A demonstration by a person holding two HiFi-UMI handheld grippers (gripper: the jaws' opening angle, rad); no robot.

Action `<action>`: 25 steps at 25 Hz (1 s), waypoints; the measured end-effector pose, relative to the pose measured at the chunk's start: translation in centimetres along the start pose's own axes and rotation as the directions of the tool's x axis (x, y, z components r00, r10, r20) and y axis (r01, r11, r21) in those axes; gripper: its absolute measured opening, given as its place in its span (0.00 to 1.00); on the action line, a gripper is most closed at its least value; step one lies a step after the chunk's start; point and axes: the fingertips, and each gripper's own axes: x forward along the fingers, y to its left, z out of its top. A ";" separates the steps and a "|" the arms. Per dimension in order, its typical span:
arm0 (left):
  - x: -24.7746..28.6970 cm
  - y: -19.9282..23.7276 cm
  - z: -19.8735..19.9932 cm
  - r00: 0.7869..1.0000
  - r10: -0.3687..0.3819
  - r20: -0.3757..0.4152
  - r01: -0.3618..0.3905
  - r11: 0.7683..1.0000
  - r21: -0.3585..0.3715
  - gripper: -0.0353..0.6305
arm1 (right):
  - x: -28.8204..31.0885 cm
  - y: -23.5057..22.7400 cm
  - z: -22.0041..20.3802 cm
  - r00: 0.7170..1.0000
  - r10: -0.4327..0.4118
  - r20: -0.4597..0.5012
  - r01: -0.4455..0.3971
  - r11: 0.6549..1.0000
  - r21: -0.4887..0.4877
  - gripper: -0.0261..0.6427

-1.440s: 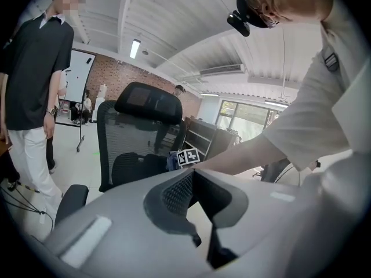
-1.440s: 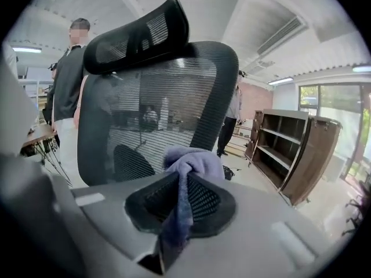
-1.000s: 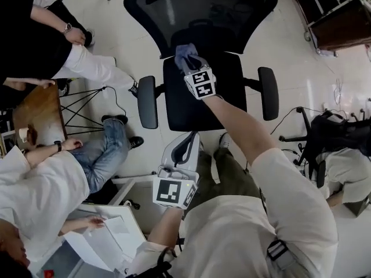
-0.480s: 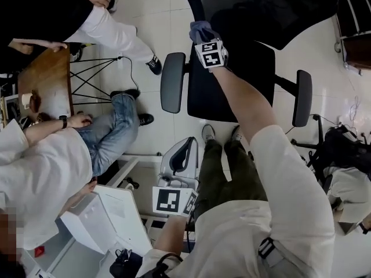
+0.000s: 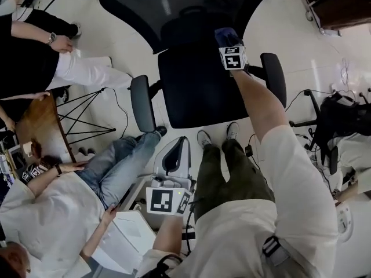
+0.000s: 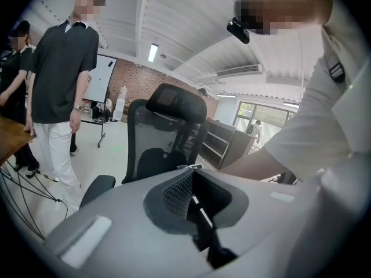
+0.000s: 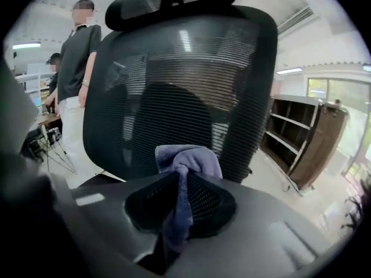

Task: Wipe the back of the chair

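Note:
The black office chair shows its mesh back (image 5: pixel 174 7) at the top of the head view, with its seat (image 5: pixel 200 86) below. My right gripper (image 5: pixel 228 44) is shut on a blue cloth (image 5: pixel 226 36) at the right side of the chair, low on the back and near the right armrest (image 5: pixel 273 77). In the right gripper view the cloth (image 7: pixel 188 157) bunches out of the right gripper (image 7: pixel 181 184), close in front of the mesh back (image 7: pixel 179 86) and under the headrest (image 7: pixel 174 2). My left gripper (image 5: pixel 179 145) hangs low near my legs; in its own view the left gripper (image 6: pixel 190 181) is shut and empty.
A person in white trousers (image 5: pixel 87 68) stands left of the chair. Another in jeans (image 5: pixel 116 161) sits beside a wooden table (image 5: pixel 40 120). A white box (image 5: pixel 130 236) lies at lower left. A brown shelf (image 5: pixel 342 7) and cables (image 5: pixel 301 106) are at the right.
My right gripper has carried the cloth rightward across the lower chair back, from left of centre to the right side. The left gripper has stayed low.

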 end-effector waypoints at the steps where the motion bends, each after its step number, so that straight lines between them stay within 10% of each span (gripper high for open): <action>1: 0.3 -0.8 -0.3 1.000 -0.013 -0.003 0.013 1.000 0.003 0.15 | -0.7 -2.2 -0.8 0.999 -0.038 -0.008 0.038 0.999 0.034 0.10; 10: 1.6 -3.6 -0.1 0.999 -0.025 -0.024 0.025 0.999 0.023 0.15 | -5.0 -4.8 2.3 0.995 -0.049 0.085 0.035 0.986 0.164 0.10; 15: -3.3 -2.9 3.7 0.999 0.020 0.030 -0.021 0.998 0.058 0.15 | -19.7 0.8 11.0 0.963 0.010 0.271 -0.044 0.992 0.120 0.10; 18: -9.1 -3.1 4.9 0.992 0.029 0.124 -0.042 0.993 0.106 0.15 | -31.1 5.4 14.8 0.889 0.045 0.455 -0.075 0.996 0.050 0.10; 23: -15.9 -6.2 10.1 0.949 0.020 0.313 -0.090 0.973 0.212 0.15 | -52.9 11.3 20.9 0.689 0.101 0.718 -0.121 0.992 -0.024 0.10; 25: -18.4 -8.6 11.2 0.936 0.010 0.351 -0.105 0.962 0.253 0.15 | -61.3 13.0 19.3 0.664 0.126 0.737 -0.138 0.989 -0.045 0.10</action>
